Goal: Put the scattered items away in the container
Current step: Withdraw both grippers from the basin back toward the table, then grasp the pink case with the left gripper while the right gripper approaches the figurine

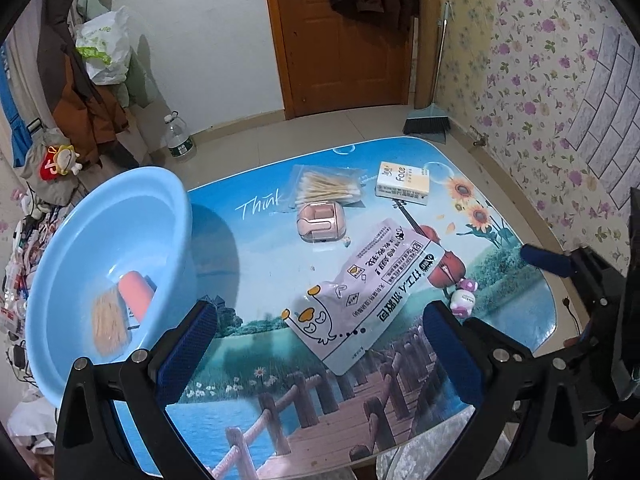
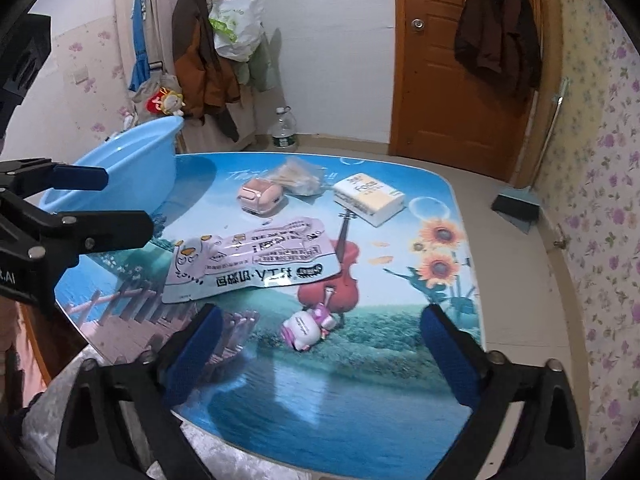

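Note:
A light blue basin [image 1: 100, 248] stands at the table's left and holds a pink tube [image 1: 136, 294] and a pack of swabs [image 1: 109, 326]. On the table lie a pink-white pouch [image 1: 364, 292], a pink case [image 1: 318, 224], a bag of cotton swabs [image 1: 326, 188], a tissue pack [image 1: 404, 182] and a small pink-white toy [image 1: 464, 298]. My left gripper [image 1: 320, 352] is open and empty, above the pouch's near end. My right gripper [image 2: 320, 356] is open and empty, just short of the toy [image 2: 306, 330]. The basin [image 2: 124, 168], pouch [image 2: 256, 258], case [image 2: 262, 198] and tissue pack [image 2: 368, 198] also show in the right wrist view.
The table [image 1: 280, 420] has a glossy printed top with rounded edges. A water bottle [image 1: 178, 136] and a broom with dustpan [image 1: 430, 120] stand on the floor behind. Coats hang at the back left [image 1: 76, 80]. A floral wall [image 1: 560, 80] runs along the right.

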